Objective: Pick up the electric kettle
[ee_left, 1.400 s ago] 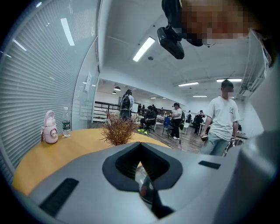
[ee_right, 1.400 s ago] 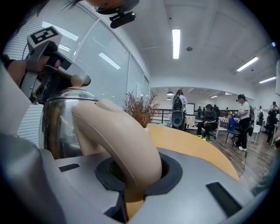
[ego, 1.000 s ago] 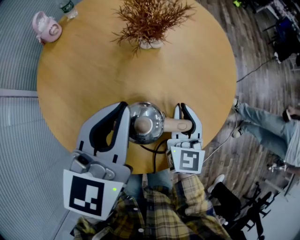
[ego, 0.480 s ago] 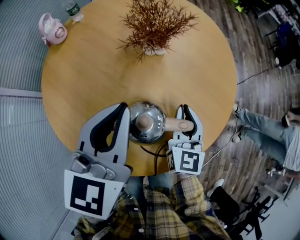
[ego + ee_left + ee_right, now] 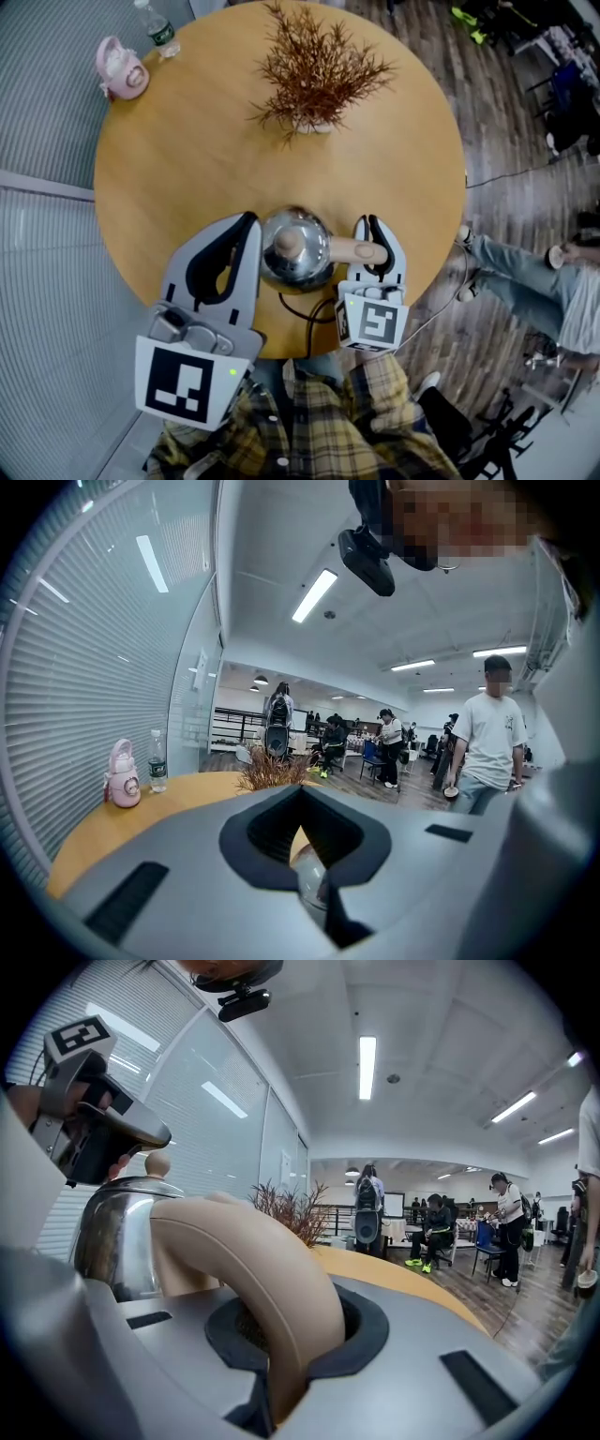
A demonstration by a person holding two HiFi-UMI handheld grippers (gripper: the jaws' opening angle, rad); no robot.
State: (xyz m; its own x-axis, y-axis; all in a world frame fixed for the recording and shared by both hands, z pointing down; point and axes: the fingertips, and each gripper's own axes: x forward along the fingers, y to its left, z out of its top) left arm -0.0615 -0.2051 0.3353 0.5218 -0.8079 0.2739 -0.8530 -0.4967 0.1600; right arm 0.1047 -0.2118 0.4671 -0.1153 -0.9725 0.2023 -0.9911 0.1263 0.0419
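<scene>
Evidently, two claws are bracketing the electric kettle [image 5: 295, 246] near the lower edge of the round table [image 5: 187, 169].
Low in the middle of the head view, the right gripper [image 5: 369, 230] is clamping the tan handle [image 5: 352, 250], probably because that part is meant to bear the load. The left gripper [image 5: 246, 223], jaws together and empty, is lying just beside the steel body's other flank, seemingly to steady it. Both are pointing up the frame, tilted slightly downward.

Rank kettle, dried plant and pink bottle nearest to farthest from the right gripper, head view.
From the right gripper:
1. Kettle: handle clamped in its jaws, body just left.
2. Dried plant: across the table, middle.
3. Pink bottle: far left edge.
</scene>
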